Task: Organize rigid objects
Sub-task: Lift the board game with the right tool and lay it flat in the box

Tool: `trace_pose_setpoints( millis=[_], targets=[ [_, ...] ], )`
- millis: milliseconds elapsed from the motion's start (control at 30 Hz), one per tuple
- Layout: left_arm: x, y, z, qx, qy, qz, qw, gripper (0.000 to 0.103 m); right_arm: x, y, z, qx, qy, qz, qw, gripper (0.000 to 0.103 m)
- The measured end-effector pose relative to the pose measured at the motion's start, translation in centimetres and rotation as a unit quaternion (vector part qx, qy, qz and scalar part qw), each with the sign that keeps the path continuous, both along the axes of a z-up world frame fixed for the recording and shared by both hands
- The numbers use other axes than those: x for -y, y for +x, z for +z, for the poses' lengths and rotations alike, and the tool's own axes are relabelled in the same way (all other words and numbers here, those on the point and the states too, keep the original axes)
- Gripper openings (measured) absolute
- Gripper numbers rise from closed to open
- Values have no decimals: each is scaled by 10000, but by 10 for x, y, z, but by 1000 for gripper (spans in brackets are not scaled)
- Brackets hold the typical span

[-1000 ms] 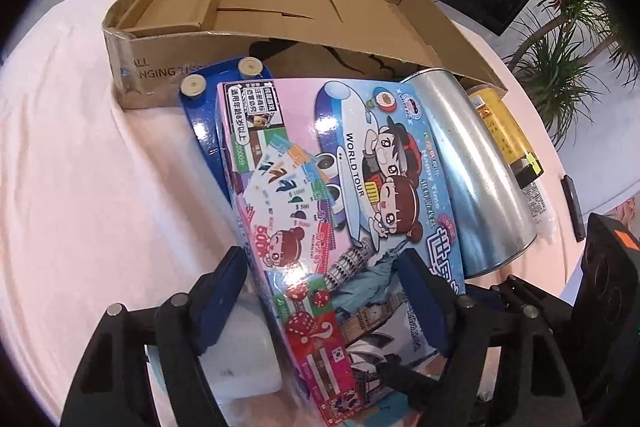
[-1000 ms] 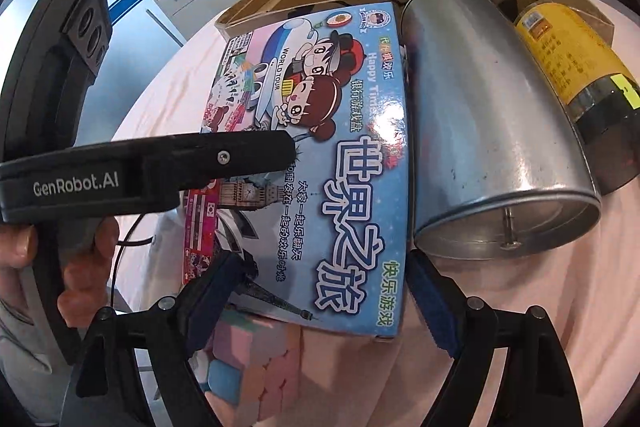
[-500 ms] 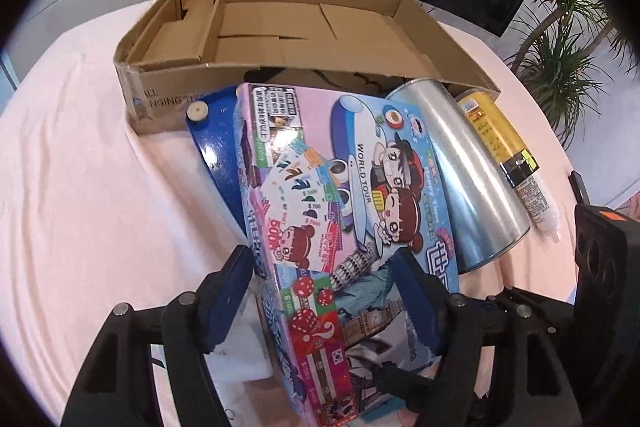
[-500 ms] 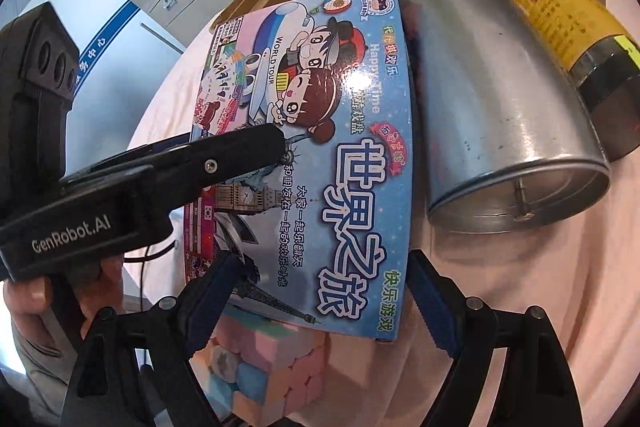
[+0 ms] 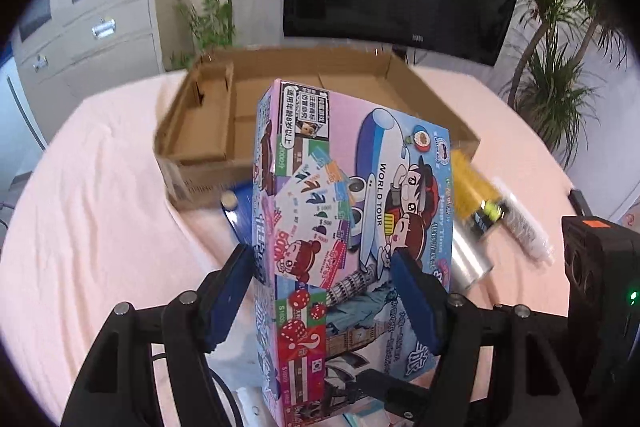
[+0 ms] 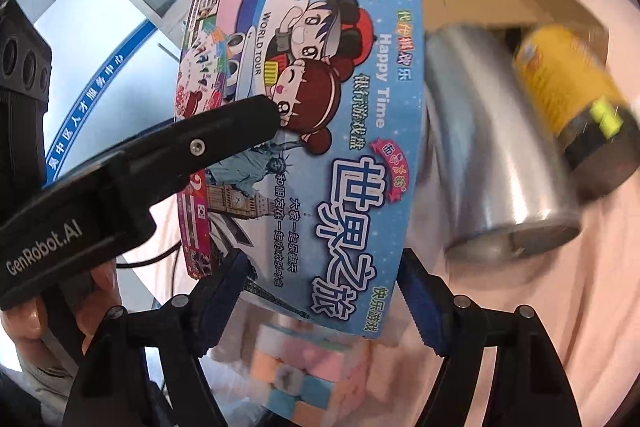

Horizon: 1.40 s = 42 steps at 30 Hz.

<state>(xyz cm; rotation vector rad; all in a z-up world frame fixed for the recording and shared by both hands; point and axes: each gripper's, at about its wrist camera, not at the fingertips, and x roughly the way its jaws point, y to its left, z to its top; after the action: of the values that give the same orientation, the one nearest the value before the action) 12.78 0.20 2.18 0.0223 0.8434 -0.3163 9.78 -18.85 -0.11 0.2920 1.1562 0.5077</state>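
Between both tongs (image 5: 324,297) (image 6: 324,297): game box (image 5: 352,211) (printed "WORLD TOUR", "Happy Time").

game box (image 5: 352,227) | colourful cartoon print | tilted up | above table

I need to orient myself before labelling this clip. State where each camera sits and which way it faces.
Left wrist: on the left gripper, looking forward over the game box to the cardboard tray; own jaws flank the box.
Right wrist: on the right gripper, facing the same box, cube below; own jaws, the other gripper and the person's hand show.
Shared: box, metal cylinder, yellow can.
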Motion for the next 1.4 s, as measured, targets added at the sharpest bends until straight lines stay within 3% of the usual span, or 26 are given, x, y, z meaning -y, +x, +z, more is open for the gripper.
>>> trace_pose_setpoints(
  millis=[200,367,500,633,733,900,967,1000,1033,1167,1267,1333,1367,1400],
  targets=[
    [-5,18,49,577,-108,106,9982,70,-5,16,53,716,-82,-33,9974,74],
    [-5,61,94,1118,-175,107,9935,70,-13,58,103,1347,-234,73,9906,74],
    [-6,113,105,1055,-227,105,9941,70,-21,105,118,1452,-365,119,9887,74],
    [2,168,77,631,-201,109,9977,70,-32,145,95,1099,-509,119,9926,74],
    [4,206,36,80,-212,89,9997,70,-32,172,60,669,-593,137,9959,74],
    [10,232,-33,-809,-31,75,9967,70,-35,193,-13,-418,-779,266,9957,74],
    [8,233,-50,-1079,92,104,9941,63,-37,193,-26,-614,-738,300,9949,74],
    [8,231,-53,-1127,158,103,9935,52,-38,193,-29,-680,-780,307,9942,75],
    [7,229,-55,-1210,231,113,9923,49,-42,193,-33,-760,-872,384,9925,77],
    [-9,211,-35,-891,120,61,9959,48,-53,205,-52,-1116,-879,591,9881,77],
    [-44,184,-9,-390,27,332,9987,49,-41,196,-37,-822,-694,579,9925,76],
    [-62,176,-6,-320,148,508,9981,49,-22,189,-23,-522,-672,476,9952,75],
    [-67,172,-8,-320,185,546,9978,49,-12,196,-23,-399,-793,399,9953,73],
    [-73,170,-14,-383,144,539,9977,49,-14,198,-25,-412,-838,353,9950,58]
  ],
)
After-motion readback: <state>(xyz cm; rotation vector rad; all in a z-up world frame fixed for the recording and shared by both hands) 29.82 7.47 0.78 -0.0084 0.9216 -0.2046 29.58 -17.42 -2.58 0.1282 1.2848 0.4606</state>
